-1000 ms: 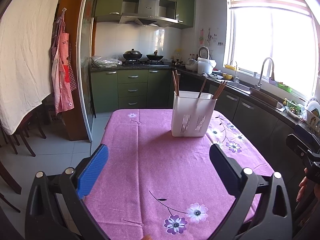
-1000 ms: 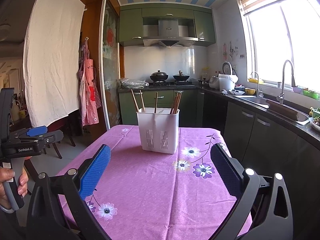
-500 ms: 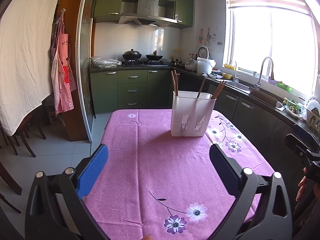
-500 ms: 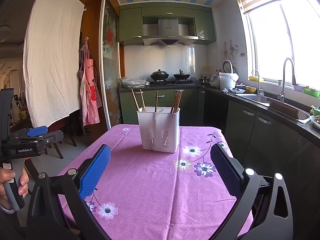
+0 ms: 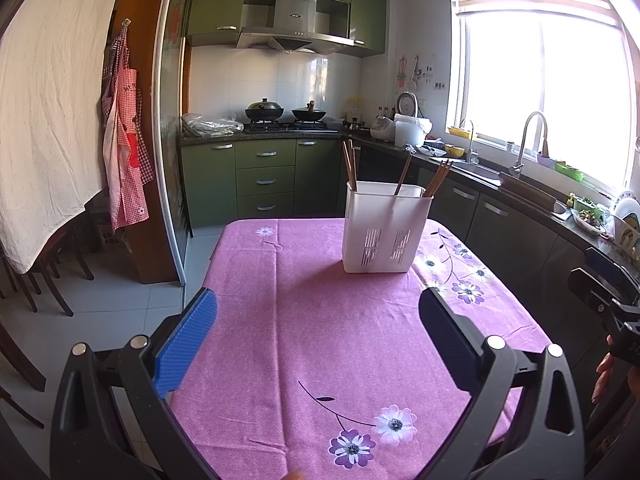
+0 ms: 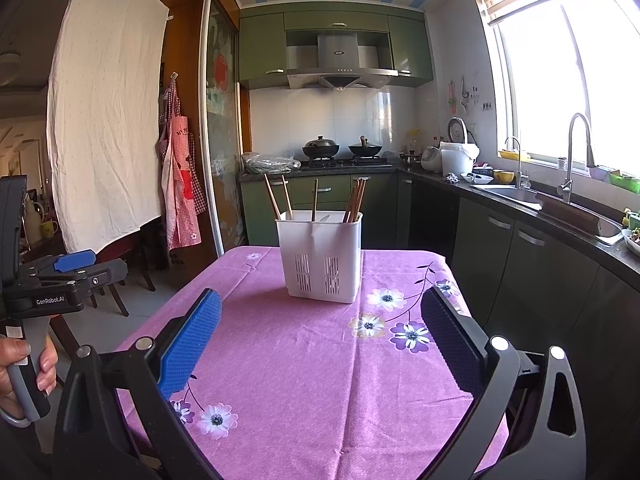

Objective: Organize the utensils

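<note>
At the far end of the surface (image 5: 320, 340), w/ its pink-purple flowered cloth, stands the white slotted utensil holder (image 5: 385, 229), upright, a bit right of centre in the left wrist view & near centre in the right wrist view (image 6: 322, 255). Wooden chopsticks (image 5: 350, 162) stick up out of it: a pair at the left side, one utensil handle near the middle, a bunch leaning at the right (image 6: 355, 199). Can't tell which compartments inside.

Left gripper (image 5: 318, 324): jaws wide apart, nothing between them, held over the near part of the cloth, well short of the holder. Blue pad on its left finger, dark pad on the right one.

Right gripper (image 6: 322, 320): jaws also wide apart, nothing held, same hover over the near cloth, apart from the holder. In the right wrist view the left gripper's body shows at the left edge, a hand (image 6: 18, 376) round its handle.

Behind: green cabinets (image 5: 264, 178), 2 woks (image 6: 321, 146) on the stove, sink w/ faucet (image 6: 576, 152) under the window, red checked apron (image 5: 124, 148) hanging left.
</note>
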A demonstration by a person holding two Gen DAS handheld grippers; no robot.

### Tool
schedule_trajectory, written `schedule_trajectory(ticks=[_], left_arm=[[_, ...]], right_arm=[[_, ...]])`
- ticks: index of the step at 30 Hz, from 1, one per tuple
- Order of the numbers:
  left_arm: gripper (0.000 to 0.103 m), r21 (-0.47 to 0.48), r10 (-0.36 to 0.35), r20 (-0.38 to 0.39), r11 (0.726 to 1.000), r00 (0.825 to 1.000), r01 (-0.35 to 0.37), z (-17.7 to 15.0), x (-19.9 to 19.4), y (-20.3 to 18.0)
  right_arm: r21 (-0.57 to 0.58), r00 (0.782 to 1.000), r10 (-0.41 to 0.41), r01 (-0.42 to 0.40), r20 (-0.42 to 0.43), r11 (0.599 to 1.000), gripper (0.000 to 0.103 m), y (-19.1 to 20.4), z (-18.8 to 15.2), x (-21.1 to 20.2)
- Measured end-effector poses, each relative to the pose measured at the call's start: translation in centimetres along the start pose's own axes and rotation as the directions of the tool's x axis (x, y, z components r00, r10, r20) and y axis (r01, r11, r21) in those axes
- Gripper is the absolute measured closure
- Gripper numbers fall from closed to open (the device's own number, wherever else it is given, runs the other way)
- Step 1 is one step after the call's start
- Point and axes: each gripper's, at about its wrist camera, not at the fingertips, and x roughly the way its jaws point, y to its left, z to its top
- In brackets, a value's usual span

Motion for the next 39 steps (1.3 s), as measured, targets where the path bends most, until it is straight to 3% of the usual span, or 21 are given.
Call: schedule_trajectory(ticks=[24, 30, 39], left_arm=[[0.007, 0.006, 0.032, -0.01, 0.999, 0.999, -0.032, 0.12, 0.25, 0.74], [0.007, 0.015, 0.005, -0.028, 1.0, 1.0, -0.005, 0.12, 0.56, 0.55], [0.007, 0.046, 0.028, -0.003, 0.999, 1.0, -0.028, -0.04, 0.58, 0.16]], right_arm=[[-0.002, 1.0, 0.005, -0.005, -0.015, 1.0, 0.004, 0.35, -0.08, 0.4], [-0.003, 1.0, 0.006, -0.007, -0.023, 1.0, 0.004, 0.37, -0.06, 0.67], [-0.001, 0.999, 0.013, -0.013, -0.032, 1.0, 0.004, 0.29, -0.15, 0.93]])
